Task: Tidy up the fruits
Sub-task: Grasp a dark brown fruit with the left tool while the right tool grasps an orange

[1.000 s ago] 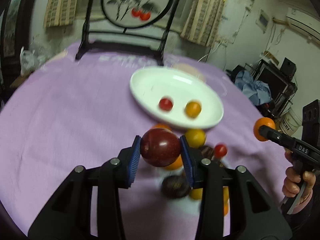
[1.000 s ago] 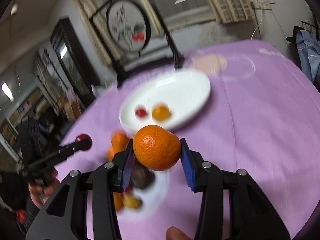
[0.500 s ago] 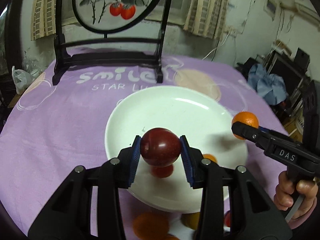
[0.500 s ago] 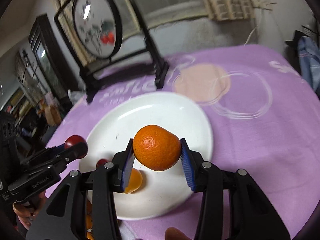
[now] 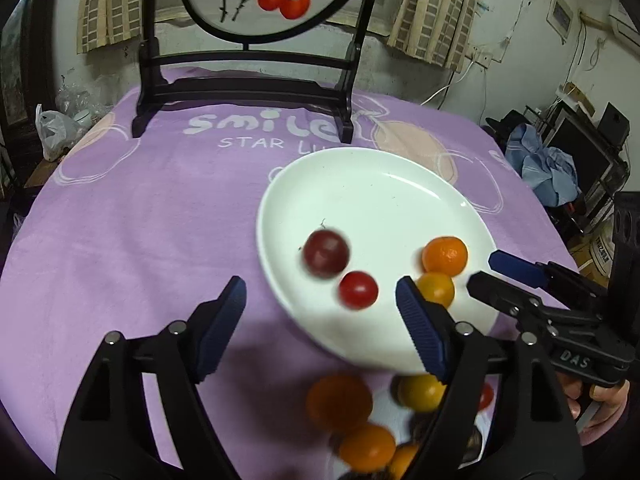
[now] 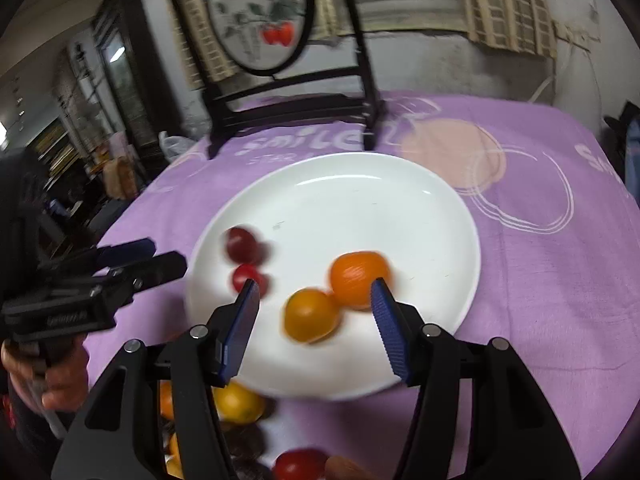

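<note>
Over the white plate (image 5: 372, 184) we hold both claws wide and empty; next we probably reach back for the blurred fruit pile (image 5: 360, 420).

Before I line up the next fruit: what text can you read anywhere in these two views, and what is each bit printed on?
"smile", last letters hidden by the screen stand: purple tablecloth.
"STAR L...", cut off by the white plate: tablecloth, under "smile".
"DAS": body of the right gripper.
Label on the left gripper body, right wrist view: too blurred.
White lettering at the tablecloth's right edge, right wrist view: cut off, unreadable.
</note>
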`<state>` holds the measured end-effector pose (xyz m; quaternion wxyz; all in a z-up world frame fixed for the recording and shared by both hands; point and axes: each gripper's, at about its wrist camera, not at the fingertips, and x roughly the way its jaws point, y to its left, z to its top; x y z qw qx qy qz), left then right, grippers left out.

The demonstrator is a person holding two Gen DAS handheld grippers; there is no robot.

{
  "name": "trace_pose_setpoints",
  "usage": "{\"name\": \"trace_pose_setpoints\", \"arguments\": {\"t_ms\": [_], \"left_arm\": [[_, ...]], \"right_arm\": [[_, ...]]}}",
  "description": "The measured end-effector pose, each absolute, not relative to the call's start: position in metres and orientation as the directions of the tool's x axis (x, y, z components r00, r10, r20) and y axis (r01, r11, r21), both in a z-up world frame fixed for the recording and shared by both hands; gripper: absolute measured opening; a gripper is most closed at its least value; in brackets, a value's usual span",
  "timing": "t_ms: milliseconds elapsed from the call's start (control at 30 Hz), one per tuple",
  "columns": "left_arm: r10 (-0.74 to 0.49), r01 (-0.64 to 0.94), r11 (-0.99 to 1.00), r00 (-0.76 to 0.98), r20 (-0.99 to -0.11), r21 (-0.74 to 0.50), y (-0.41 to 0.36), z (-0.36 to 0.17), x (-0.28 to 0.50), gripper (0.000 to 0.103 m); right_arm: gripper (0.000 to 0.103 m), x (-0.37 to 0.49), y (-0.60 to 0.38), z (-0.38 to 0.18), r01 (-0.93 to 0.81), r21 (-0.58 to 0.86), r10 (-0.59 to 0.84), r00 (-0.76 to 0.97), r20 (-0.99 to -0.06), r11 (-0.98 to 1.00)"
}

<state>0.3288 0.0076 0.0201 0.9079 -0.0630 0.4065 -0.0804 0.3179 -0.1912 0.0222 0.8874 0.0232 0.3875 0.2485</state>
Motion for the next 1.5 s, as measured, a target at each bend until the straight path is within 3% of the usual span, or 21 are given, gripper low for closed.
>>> {"name": "trace_pose_setpoints", "arguments": {"t_ms": [100, 233, 367, 533, 833, 933, 967, 1100, 1267, 1400, 1500], "left_arm": [[-0.205, 0.125, 0.979, 0.674, -0.71, -0.164, 0.02, 0.025, 0.301, 0.084], [-0.122, 0.109, 0.992, 0.706, -0.698, -0.064, 0.031, 0.022, 0.266, 0.084], [-0.143, 0.114, 0.99, 0.694, -0.705, -0.088, 0.043, 0.017, 0.252, 0.084], [-0.128, 0.1, 0.992, 0.693, -0.709, -0.082, 0.051, 0.013, 0.242, 0.084], [-0.139, 0.091, 0.99, 0.68, -0.72, -0.105, 0.06, 0.01, 0.239, 0.084], [-0.135, 0.088, 0.991, 0.673, -0.727, -0.102, 0.059, 0.008, 0.238, 0.084], [-0.133, 0.09, 0.991, 0.67, -0.73, -0.097, 0.058, 0.007, 0.238, 0.084], [-0.139, 0.124, 0.989, 0.65, -0.747, -0.077, 0.052, 0.002, 0.238, 0.084], [-0.318, 0.324, 0.934, 0.552, -0.771, -0.154, 0.036, -0.004, 0.231, 0.082], [-0.421, 0.487, 0.855, 0.45, -0.788, -0.179, 0.01, -0.016, 0.222, 0.065], [-0.413, 0.533, 0.831, 0.405, -0.816, -0.157, -0.005, -0.028, 0.219, 0.053]], "right_arm": [[0.058, 0.279, -0.189, 0.027, -0.473, 0.234, 0.492, 0.55, -0.675, 0.849], [0.058, 0.207, -0.191, 0.023, -0.535, 0.252, 0.546, 0.508, -0.666, 0.806], [0.058, 0.161, -0.175, 0.005, -0.611, 0.219, 0.564, 0.454, -0.69, 0.76], [0.058, 0.143, -0.143, -0.01, -0.675, 0.076, 0.49, 0.449, -0.747, 0.734], [0.058, 0.149, -0.117, -0.023, -0.681, -0.032, 0.39, 0.457, -0.8, 0.732], [0.049, 0.148, -0.117, -0.025, -0.672, -0.056, 0.373, 0.477, -0.796, 0.738], [0.044, 0.15, -0.12, -0.025, -0.668, -0.045, 0.379, 0.475, -0.794, 0.743], [0.043, 0.159, -0.136, -0.015, -0.663, 0.102, 0.478, 0.416, -0.773, 0.742], [0.043, 0.167, -0.176, 0.017, -0.614, 0.289, 0.624, 0.443, -0.644, 0.734], [0.043, 0.176, -0.196, 0.021, -0.547, 0.319, 0.603, 0.484, -0.635, 0.774], [0.043, 0.177, -0.204, 0.022, -0.52, 0.35, 0.606, 0.485, -0.63, 0.779]]}}
